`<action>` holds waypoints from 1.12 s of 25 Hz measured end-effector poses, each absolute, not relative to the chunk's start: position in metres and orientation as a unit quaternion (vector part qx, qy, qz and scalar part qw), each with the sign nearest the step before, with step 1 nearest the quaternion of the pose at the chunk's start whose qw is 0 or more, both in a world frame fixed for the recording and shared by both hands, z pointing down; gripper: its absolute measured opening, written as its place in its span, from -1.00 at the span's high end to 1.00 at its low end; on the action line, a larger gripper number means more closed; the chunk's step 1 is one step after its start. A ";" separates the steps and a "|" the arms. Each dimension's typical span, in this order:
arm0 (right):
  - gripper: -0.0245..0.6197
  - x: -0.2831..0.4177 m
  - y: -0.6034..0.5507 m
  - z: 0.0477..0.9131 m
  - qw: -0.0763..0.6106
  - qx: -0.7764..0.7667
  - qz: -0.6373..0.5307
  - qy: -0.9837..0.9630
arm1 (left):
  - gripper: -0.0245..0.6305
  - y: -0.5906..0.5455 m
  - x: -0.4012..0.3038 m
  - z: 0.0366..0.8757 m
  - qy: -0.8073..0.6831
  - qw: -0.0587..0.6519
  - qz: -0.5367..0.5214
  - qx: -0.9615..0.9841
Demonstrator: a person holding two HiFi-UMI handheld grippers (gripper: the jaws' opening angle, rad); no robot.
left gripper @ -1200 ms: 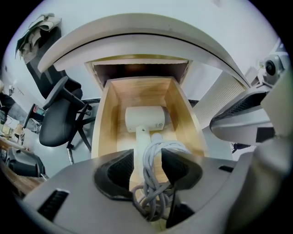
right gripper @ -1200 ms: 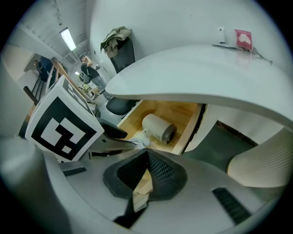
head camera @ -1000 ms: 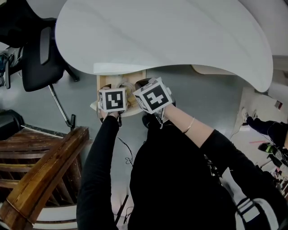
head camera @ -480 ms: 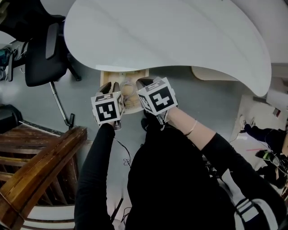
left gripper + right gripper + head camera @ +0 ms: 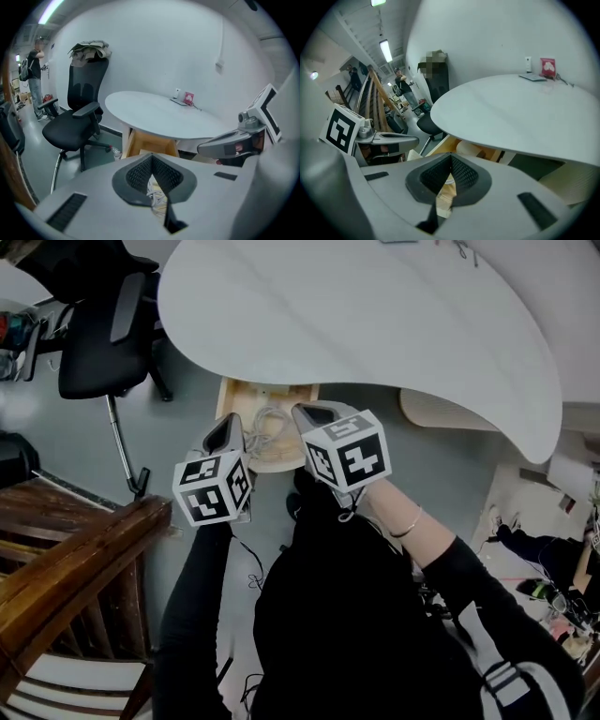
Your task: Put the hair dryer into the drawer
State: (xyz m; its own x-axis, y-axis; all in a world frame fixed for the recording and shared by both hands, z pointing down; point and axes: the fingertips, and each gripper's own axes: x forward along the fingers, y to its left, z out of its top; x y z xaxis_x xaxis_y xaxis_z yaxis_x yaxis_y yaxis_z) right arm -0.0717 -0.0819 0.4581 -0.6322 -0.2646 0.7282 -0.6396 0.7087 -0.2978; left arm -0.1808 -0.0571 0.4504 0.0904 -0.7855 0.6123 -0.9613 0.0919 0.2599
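Head view: the left gripper (image 5: pixel 225 432) and the right gripper (image 5: pixel 314 415) hang side by side above the open wooden drawer (image 5: pixel 228 395), which sits under the white tabletop (image 5: pixel 356 315). The hair dryer (image 5: pixel 278 439) lies inside the drawer beside its coiled cord (image 5: pixel 265 418).

Left gripper view: the fingers have just been closing and are now pressed together with nothing between them.

Right gripper view: the fingers are pressed together and empty.
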 end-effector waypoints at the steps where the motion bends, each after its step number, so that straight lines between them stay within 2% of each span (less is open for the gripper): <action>1: 0.92 -0.072 -0.082 0.451 0.333 0.263 0.274 -0.863 | 0.90 -0.054 -0.182 0.445 -0.665 0.325 0.124 0.661; 9: 0.92 -0.072 -0.078 0.405 0.276 0.245 0.252 -0.894 | 0.90 -0.037 -0.190 0.389 -0.690 0.286 0.045 0.663; 28: 0.92 -0.047 -0.060 0.293 0.161 0.238 0.161 -0.944 | 0.90 0.011 -0.192 0.299 -0.718 0.200 -0.004 0.667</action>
